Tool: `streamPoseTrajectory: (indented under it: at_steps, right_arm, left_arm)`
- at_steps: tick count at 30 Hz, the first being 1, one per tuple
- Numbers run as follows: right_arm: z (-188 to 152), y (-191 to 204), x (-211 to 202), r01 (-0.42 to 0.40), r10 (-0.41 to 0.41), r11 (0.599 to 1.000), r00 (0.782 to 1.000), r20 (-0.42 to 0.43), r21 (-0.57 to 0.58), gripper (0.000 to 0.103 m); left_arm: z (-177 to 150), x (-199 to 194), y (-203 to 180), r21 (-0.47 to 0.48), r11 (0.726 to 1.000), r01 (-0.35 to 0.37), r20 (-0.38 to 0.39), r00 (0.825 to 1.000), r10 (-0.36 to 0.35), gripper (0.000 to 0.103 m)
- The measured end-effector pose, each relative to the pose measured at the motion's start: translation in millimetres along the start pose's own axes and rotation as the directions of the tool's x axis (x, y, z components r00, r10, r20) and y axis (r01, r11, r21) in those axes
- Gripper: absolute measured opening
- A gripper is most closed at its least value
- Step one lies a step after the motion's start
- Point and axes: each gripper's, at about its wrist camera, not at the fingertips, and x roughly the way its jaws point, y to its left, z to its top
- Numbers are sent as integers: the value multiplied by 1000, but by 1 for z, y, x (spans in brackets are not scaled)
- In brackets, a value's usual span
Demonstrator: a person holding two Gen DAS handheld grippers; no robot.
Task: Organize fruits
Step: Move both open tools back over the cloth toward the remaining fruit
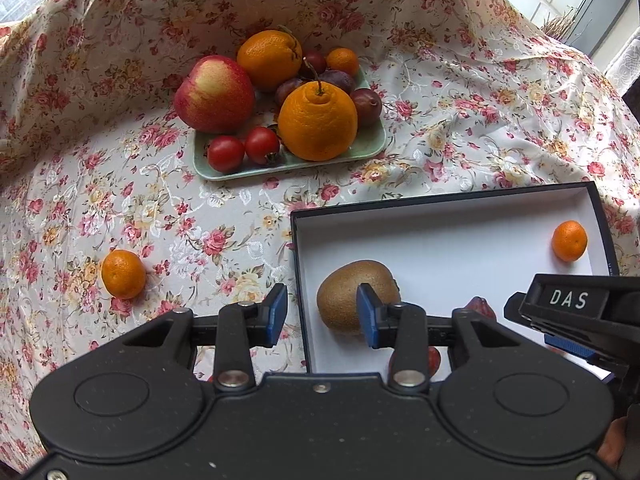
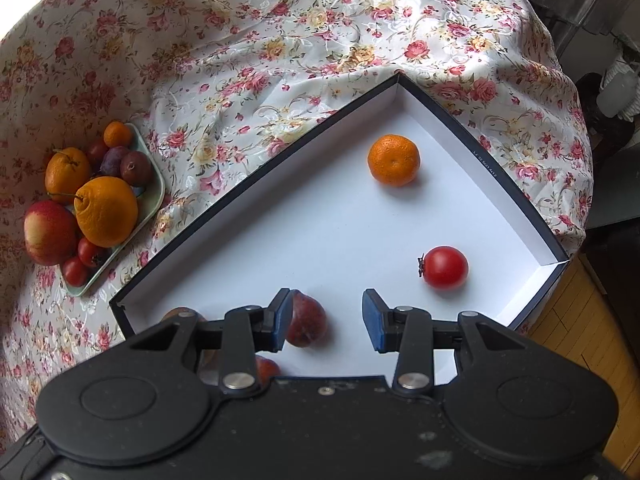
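Observation:
A black box with a white inside (image 1: 440,236) (image 2: 320,216) holds a brown kiwi (image 1: 352,292), a small mandarin (image 1: 569,241) (image 2: 394,160), a red tomato (image 2: 445,267) and a dark red plum (image 2: 308,320). My left gripper (image 1: 322,314) hangs open over the box's left wall, its right finger in front of the kiwi, gripping nothing. My right gripper (image 2: 328,320) is open above the box floor, with the plum beside its left finger and not pinched. Another mandarin (image 1: 123,274) lies loose on the floral cloth, left of the box.
A pale green tray (image 1: 360,152) (image 2: 154,196) at the back carries an apple (image 1: 214,94), two big oranges, plums, cherry tomatoes and a small mandarin. The right gripper's body (image 1: 580,312) sits close to my left gripper. The draped cloth drops off at the table's right edge (image 2: 576,216).

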Motion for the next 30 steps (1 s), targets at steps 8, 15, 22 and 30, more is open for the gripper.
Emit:
streamPoseTrajectory:
  at_steps: [8,15,22,30]
  right_arm:
    - [-16,39,-4,-36,34,997,999,-24,-64,42]
    - [-30,69,-5,-67,62,992,997,-49,-106,42]
    - [-45,102,-6,-97,87,984,994,-72,-151,42]
    - [-66,144,-6,-140,119,963,987,-104,-229,42]
  left_arm:
    - [0,-5,37,-59,998,-22,-16,1000,21,48]
    - [-2,-11,72,-101,994,-43,-23,999,40,48]
    - [-9,-14,111,-144,987,-72,-36,997,68,48]
    - [-17,-20,152,-181,979,-90,-47,995,83,48]
